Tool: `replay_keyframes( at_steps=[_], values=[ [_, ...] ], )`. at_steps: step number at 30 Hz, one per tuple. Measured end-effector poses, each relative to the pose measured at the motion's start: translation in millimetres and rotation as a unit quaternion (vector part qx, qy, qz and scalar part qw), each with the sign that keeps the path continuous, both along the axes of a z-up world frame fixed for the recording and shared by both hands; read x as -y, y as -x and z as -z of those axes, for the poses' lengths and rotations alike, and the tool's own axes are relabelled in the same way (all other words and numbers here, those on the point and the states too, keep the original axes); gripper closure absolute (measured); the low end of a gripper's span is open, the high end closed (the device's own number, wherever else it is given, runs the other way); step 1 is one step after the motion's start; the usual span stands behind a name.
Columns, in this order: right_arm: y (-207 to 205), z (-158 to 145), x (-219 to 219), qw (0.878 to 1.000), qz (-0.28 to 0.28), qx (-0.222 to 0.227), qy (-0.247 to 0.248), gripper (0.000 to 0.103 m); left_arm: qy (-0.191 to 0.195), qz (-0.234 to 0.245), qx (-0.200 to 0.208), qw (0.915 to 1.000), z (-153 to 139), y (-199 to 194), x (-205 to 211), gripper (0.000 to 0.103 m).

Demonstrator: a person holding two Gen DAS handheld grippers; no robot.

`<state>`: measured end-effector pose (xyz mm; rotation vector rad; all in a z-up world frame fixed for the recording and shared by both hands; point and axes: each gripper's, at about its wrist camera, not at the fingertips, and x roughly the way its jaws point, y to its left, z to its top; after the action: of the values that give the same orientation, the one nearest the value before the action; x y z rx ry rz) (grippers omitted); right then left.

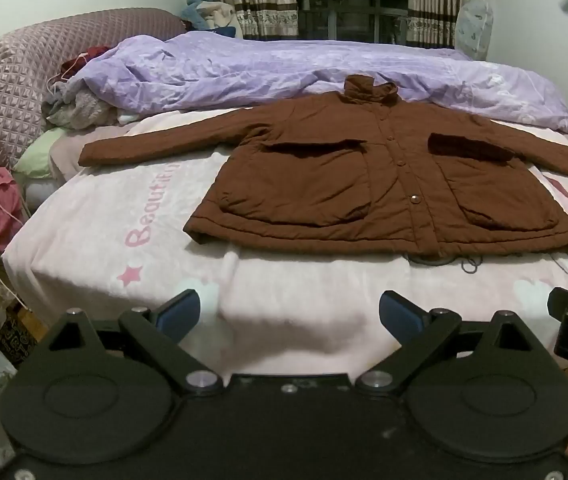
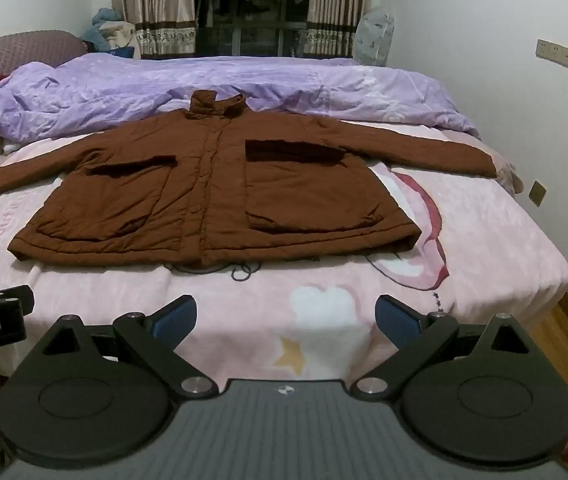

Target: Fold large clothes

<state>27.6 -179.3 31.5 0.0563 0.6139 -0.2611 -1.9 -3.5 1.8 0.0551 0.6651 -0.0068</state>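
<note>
1. The left gripper (image 1: 289, 314) was held over the near edge of the bed (image 1: 84, 248), tilted downward toward the bedding, short of the jacket.
2. Its jaws stood spread wide, the blue pads (image 1: 178, 314) far apart, with only pink blanket (image 1: 284, 280) visible between them; they held and touched nothing.
3. The right gripper (image 2: 285, 316) hung in a matching pose beside it, also angled down over the near edge of the bed.
4. Its jaws were likewise fully apart and empty, with its blue pads (image 2: 397, 318) clear of the fabric.
5. Each wrist view caught a black corner of the other gripper at its edge, so the two were side by side.
6. The brown jacket (image 1: 387, 184) lay flat on the pink blanket, front up and buttoned, collar toward the far side, hem toward the grippers.
7. Both sleeves were stretched outward to left and right.
8. Its collar touched a rumpled purple duvet (image 1: 244, 68) lying across the far half of the bed.
9. Curtains (image 2: 156, 8) hung behind the bed.
</note>
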Motion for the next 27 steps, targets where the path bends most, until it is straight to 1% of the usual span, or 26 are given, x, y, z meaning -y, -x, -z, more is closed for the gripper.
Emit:
replay_keyframes(
  at_steps=[27],
  values=[
    [-1.5,0.7,2.4,1.000,0.001,-0.002,0.000,0.000,0.000,0.000,-0.003,1.0000,3.1,-1.5,1.9,0.004]
  ],
)
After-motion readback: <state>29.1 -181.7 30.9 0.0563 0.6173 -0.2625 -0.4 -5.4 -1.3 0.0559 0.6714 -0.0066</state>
